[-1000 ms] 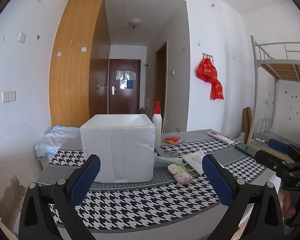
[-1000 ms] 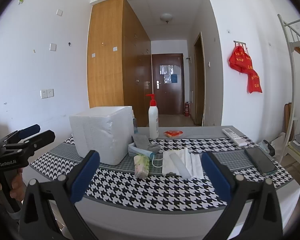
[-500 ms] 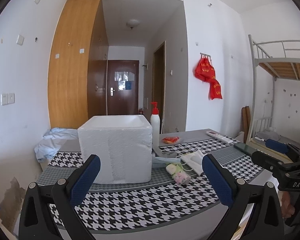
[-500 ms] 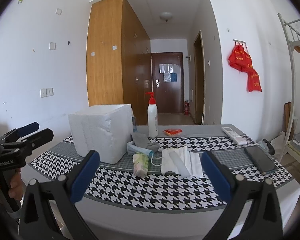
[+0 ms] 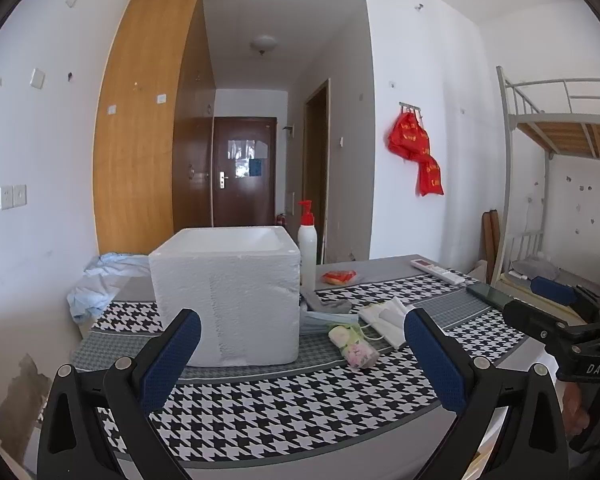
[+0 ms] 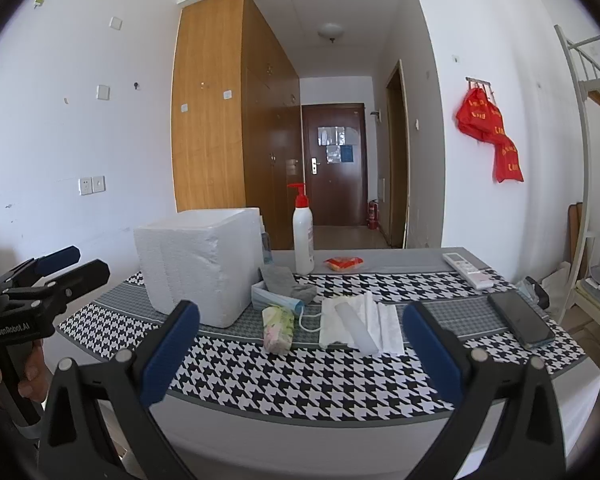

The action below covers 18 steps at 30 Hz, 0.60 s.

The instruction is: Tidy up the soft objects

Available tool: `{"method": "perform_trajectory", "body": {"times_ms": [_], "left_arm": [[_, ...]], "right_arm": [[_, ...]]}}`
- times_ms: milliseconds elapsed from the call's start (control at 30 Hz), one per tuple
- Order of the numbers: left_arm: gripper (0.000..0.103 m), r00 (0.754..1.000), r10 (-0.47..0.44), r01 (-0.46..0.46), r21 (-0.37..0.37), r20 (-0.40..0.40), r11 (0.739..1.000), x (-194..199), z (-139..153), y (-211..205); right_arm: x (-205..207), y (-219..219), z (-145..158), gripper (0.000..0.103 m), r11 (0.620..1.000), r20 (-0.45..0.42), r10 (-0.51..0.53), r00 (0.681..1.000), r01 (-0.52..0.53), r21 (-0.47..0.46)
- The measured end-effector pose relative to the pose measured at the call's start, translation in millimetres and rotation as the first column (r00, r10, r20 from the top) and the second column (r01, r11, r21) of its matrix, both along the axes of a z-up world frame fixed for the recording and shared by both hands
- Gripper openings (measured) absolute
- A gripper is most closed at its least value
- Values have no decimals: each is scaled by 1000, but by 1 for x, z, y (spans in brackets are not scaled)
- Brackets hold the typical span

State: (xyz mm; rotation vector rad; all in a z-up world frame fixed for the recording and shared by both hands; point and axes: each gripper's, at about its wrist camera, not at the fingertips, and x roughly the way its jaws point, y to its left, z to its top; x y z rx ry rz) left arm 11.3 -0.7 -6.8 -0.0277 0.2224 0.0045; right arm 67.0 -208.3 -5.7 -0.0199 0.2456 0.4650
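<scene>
Both views sit a touch lower over the counter (image 6: 340,392) than a second ago, while nothing on it has shifted; we hold the left tongs (image 5: 302,360) and the right tongs (image 6: 300,354) spread wide and empty, short of its near edge; the floral tissue pack (image 6: 278,330) lies just right of the white foam box (image 6: 198,266), touching a blue face mask (image 6: 278,303); a grey sock (image 6: 286,282) rests behind it; folded white masks (image 6: 362,326) lie beside the pack; a phone (image 6: 520,320) lies far right.
</scene>
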Motion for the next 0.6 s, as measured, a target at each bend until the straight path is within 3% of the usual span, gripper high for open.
{"method": "perform_trajectory", "body": {"times_ms": [600], "left_arm": [[102, 998, -35, 35, -3, -52, 999, 19, -2, -8]], "right_arm": [[13, -1, -4, 103, 1000, -32, -11, 999, 11, -6]]}}
